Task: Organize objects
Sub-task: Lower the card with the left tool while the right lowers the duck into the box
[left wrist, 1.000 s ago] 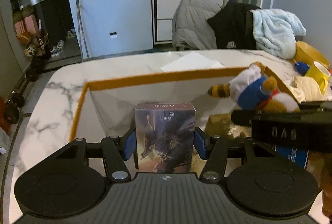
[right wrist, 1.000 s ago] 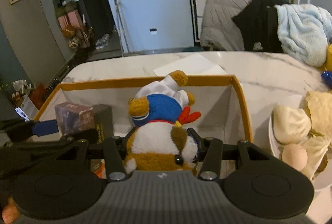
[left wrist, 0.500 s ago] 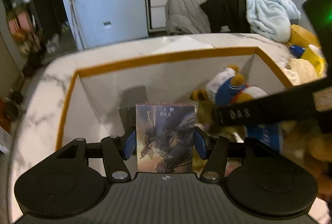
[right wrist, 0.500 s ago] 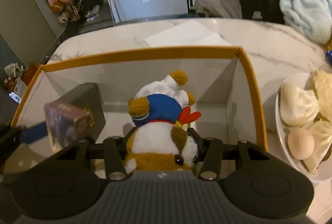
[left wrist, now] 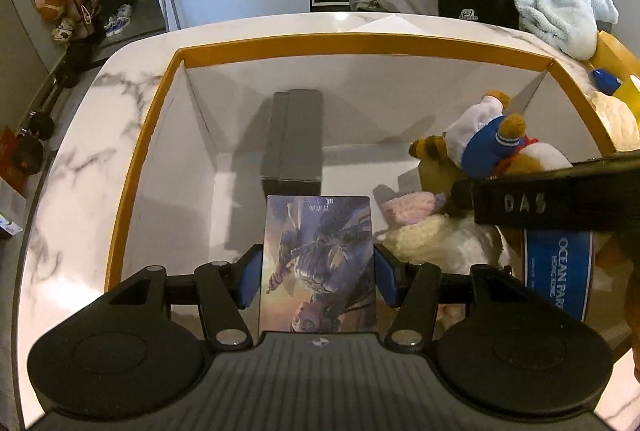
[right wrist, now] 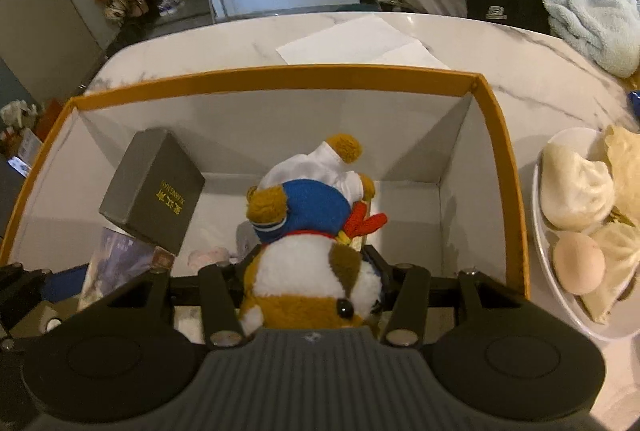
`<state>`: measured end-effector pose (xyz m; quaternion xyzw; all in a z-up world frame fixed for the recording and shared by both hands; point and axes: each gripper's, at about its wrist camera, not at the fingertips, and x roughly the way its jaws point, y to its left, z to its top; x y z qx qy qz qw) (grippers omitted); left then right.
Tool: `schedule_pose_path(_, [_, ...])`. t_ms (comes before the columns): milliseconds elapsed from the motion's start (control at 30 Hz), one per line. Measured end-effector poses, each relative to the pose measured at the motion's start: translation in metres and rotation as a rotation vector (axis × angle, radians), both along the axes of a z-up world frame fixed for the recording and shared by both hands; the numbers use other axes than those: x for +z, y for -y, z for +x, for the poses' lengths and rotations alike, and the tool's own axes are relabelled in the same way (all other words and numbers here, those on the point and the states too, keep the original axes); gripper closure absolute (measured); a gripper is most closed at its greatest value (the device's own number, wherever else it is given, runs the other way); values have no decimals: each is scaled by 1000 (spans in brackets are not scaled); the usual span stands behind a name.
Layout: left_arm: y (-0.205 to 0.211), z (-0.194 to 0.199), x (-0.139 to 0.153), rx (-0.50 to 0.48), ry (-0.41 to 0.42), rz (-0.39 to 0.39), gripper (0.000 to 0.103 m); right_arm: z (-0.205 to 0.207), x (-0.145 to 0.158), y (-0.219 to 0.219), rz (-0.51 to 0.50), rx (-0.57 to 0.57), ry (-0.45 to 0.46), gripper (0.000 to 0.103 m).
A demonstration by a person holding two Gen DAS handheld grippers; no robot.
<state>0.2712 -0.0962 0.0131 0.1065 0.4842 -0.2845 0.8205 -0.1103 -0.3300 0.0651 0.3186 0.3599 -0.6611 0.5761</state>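
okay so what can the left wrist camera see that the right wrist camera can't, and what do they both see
Left wrist only: the illustrated box's full cover held in the left gripper, and a blue Ocean Park label.

Right wrist only: a plate with buns and an egg, and the gold lettering on the grey box.

Both: the orange-rimmed bin, the plush toy held in the right gripper, and the marble table.

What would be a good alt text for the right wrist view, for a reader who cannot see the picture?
The right gripper is shut on a plush toy in a blue and white outfit, held over an open orange-rimmed box on a marble table. A dark grey box leans inside at left; a plate of buns and an egg sits outside at right.
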Motion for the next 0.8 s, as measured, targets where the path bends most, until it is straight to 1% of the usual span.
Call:
schedule_pose_path(67, [0, 1, 0, 2, 1, 11, 37, 6, -2, 1, 21, 3, -38, 50])
schedule_pose_path(133, [0, 1, -1, 2, 2, 11, 37, 9, -2, 1, 45, 5, -56, 50])
schedule_pose_path(300, [1, 1, -3, 1, -4, 10, 37, 5, -5, 1, 90, -9, -29, 50])
schedule_pose_path(467, [4, 2, -4, -1, -10, 28, 37, -10, -9, 7, 149, -65, 41, 50])
schedule_pose_path(567, [5, 0, -6, -4, -3, 38, 37, -16, -11, 9, 164, -91, 78, 50])
schedule_pose_path(700, [7, -1, -7, -10, 1, 52, 37, -17, -13, 11, 172, -99, 82, 49])
schedule_pose_path(800, [7, 0, -7, -20, -2, 43, 37, -14, -14, 13, 177, -97, 70, 48])
